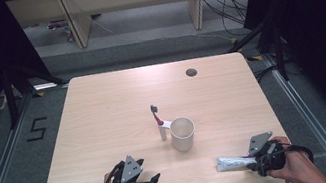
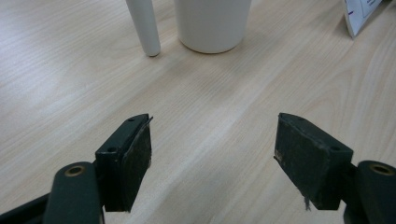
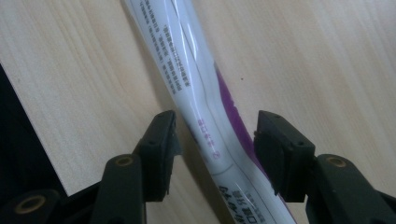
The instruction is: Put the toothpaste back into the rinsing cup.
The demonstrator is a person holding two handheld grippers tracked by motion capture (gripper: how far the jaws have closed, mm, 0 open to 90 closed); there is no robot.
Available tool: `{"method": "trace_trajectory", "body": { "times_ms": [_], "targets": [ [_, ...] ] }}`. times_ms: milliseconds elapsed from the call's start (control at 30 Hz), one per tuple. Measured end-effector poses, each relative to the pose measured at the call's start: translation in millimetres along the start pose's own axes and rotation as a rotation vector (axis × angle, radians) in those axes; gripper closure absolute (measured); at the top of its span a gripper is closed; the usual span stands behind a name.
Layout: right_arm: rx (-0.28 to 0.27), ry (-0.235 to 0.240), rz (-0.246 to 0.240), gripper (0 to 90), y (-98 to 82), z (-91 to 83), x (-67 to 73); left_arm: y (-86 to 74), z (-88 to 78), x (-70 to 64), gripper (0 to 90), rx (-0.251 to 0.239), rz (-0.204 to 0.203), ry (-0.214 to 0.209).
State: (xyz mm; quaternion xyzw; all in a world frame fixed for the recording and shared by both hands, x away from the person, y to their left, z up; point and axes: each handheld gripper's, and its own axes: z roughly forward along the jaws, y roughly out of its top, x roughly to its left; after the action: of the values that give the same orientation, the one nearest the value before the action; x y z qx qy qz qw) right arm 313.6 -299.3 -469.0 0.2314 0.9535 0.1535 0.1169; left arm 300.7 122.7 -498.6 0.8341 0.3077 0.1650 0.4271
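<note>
We had our right gripper (image 3: 215,144) spread around the white-and-purple toothpaste tube (image 3: 196,93), lying at the pale wooden table's (image 1: 103,112) near edge; our left gripper (image 2: 212,154) stood spread, empty, facing the white cup (image 2: 212,23).

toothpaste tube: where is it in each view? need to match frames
High view: the toothpaste tube lies near the table's front edge, lower right, at the right gripper.
Left gripper view: one flat end of it at the top right corner.
Right gripper view: it runs up the middle, between the open jaws, no pad pressing on it.
Shared landmark: the white cup.
</note>
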Motion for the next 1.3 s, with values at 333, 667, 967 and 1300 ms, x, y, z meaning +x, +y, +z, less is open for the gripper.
{"method": "trace_trajectory", "body": {
  "times_ms": [333, 667, 967, 1300],
  "targets": [
    [0.065, 0.016, -0.012, 54.8, 9.5, 5.9, -5.2, 0.5, 1.1, -1.0, 26.9, -0.004, -0.009, -0.005],
    [0.178, 0.059, -0.052, 59.9, 23.8, 11.2, -12.0, 0.5, 1.6, -1.6, 27.1, -0.005, -0.011, -0.007],
    [0.247, 0.098, -0.063, 63.0, 33.3, 15.6, -19.1, 0.6, 1.1, -2.5, 27.0, 0.001, 0.002, -0.010],
    [0.278, 0.112, -0.057, 74.6, 39.9, 16.9, -27.6, 0.7, 1.6, -3.1, 27.1, -0.003, 0.003, -0.013]
  ]
}}
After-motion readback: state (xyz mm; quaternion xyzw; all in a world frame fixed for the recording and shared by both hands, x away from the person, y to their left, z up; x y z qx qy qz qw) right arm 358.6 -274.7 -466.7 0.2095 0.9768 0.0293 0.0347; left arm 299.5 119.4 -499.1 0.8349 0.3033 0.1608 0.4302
